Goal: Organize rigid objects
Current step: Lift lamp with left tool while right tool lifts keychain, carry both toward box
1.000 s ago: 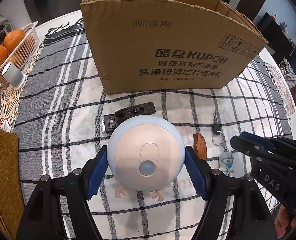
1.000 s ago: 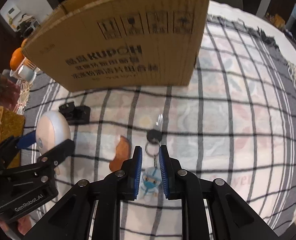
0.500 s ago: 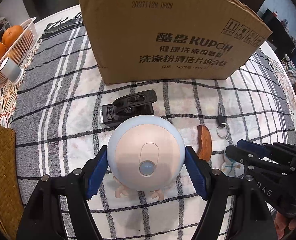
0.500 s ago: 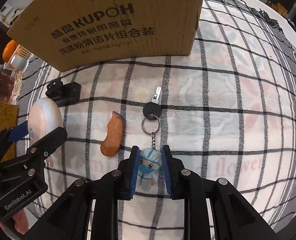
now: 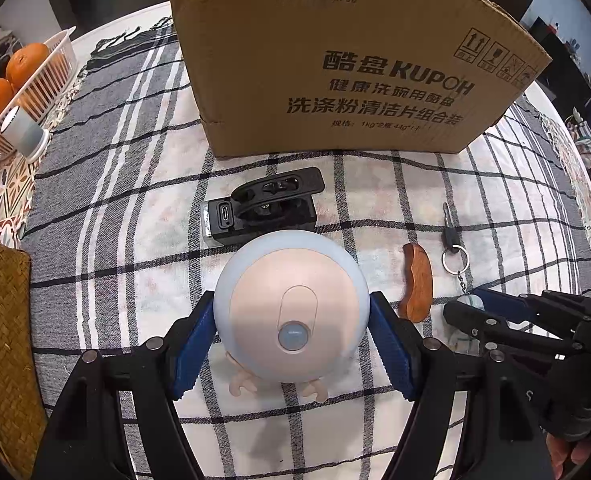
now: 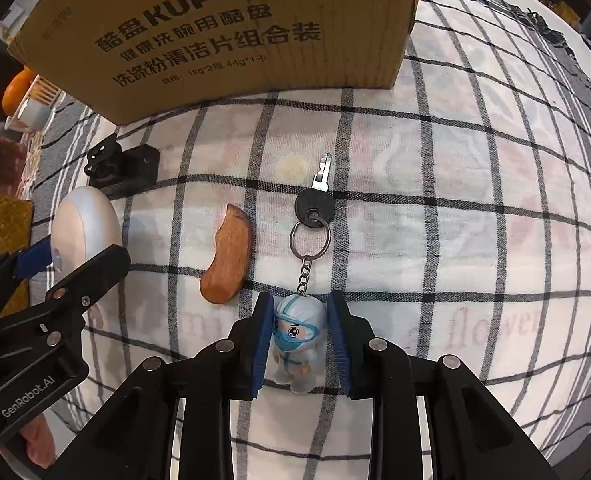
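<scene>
At lower centre, right gripper opening around masked figurine keychain (pads not pressing); left gripper clamps round pastel toy.

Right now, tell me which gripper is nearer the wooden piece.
Right. The right gripper straddles the keychain figure just beside the wooden piece, its fingers opening. The left gripper sits farther off, around the round night light.
</scene>
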`<control>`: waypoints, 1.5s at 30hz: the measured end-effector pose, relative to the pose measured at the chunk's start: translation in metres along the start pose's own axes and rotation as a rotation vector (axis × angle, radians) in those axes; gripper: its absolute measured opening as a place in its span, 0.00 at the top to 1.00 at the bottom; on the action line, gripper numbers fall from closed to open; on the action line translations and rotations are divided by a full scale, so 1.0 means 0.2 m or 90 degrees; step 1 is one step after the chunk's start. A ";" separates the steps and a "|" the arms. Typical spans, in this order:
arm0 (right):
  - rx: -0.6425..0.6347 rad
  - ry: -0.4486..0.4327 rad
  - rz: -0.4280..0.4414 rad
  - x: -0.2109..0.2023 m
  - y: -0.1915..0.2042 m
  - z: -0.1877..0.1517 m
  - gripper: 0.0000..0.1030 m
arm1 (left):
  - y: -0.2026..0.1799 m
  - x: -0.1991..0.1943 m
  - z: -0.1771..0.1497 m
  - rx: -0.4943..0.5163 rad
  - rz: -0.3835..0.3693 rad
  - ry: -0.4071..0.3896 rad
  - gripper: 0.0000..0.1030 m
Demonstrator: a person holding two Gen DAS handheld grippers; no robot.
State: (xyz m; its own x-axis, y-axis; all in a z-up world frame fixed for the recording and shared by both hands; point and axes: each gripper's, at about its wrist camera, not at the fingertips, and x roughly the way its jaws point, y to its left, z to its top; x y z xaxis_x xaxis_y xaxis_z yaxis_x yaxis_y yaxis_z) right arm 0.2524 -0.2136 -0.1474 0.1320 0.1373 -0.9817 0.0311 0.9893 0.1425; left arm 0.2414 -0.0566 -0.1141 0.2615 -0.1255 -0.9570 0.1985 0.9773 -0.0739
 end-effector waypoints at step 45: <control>-0.028 -0.246 -0.004 -0.73 0.10 0.14 0.72 | -0.04 -0.58 0.21 0.029 -0.024 -0.177 0.29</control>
State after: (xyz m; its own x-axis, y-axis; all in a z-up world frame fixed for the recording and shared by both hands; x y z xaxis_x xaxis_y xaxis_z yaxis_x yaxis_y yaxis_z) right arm 0.2613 -0.2160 0.0016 0.4956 0.1103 -0.8615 -0.0084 0.9925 0.1222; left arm 0.2489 -0.0574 0.0082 0.5004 -0.2098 -0.8400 0.2539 0.9631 -0.0893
